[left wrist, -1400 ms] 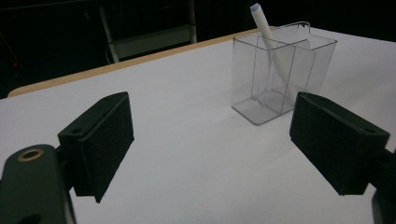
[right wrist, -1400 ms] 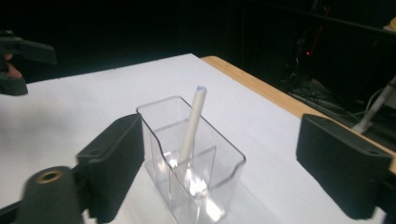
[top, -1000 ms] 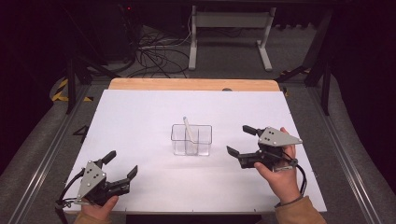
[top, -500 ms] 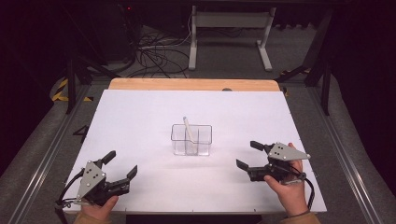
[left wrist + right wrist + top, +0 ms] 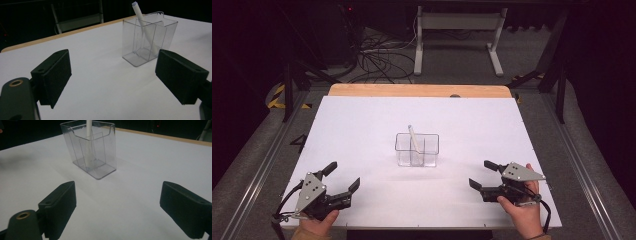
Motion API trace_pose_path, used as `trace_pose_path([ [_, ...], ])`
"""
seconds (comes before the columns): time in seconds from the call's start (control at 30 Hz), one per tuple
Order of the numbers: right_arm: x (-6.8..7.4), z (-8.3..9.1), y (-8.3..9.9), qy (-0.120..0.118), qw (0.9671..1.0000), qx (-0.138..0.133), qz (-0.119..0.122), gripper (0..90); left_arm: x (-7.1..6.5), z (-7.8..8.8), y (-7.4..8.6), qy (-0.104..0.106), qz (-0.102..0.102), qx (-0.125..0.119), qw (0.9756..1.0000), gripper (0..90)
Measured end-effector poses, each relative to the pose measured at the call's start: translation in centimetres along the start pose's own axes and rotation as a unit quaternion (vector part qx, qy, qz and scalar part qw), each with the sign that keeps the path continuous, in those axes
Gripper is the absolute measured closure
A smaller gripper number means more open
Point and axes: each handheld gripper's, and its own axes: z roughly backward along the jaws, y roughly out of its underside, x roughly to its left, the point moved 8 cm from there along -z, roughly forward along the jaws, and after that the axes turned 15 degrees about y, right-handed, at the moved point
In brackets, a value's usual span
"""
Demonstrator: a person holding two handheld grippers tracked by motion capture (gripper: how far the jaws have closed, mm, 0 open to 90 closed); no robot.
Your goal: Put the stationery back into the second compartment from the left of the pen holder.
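in the right gripper view the top of the white tube (image 5: 88, 142) runs off the picture's upper edge at 12 o'clock, so its tip cannot be seen. the clear divided box (image 5: 91, 150) blurs the tube's lower end behind its walls. in the high view, both forearms are cut off at 6 o'clock, and the left hand (image 5: 314, 227) sits mostly beneath the left hand-held gripper (image 5: 343, 181).
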Motion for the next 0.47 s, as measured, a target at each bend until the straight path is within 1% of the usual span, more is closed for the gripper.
trace_pose_path([
  [0.1,0.05,-0.13,0.38,0.001,1.0,0.006,-0.001,13.8,-0.04,0.01,-0.03,0.001,-0.001,-0.001,1.0,14.0],
  [0.17,0.15,-0.27,0.44,0.0,1.0,0.009,0.003,13.8,-0.1,-0.02,-0.04,0.003,-0.005,-0.001,1.0,13.8],
  [0.33,-0.01,-0.44,0.53,0.005,0.9999,0.01,0.004,13.8,0.0,-0.04,0.08,0.006,-0.013,0.002,0.9999,13.0],
  [0.47,-0.18,-0.38,0.41,0.01,0.9999,0.006,0.003,13.8,0.0,0.02,0.1,0.005,-0.01,0.001,0.9999,12.8],
])
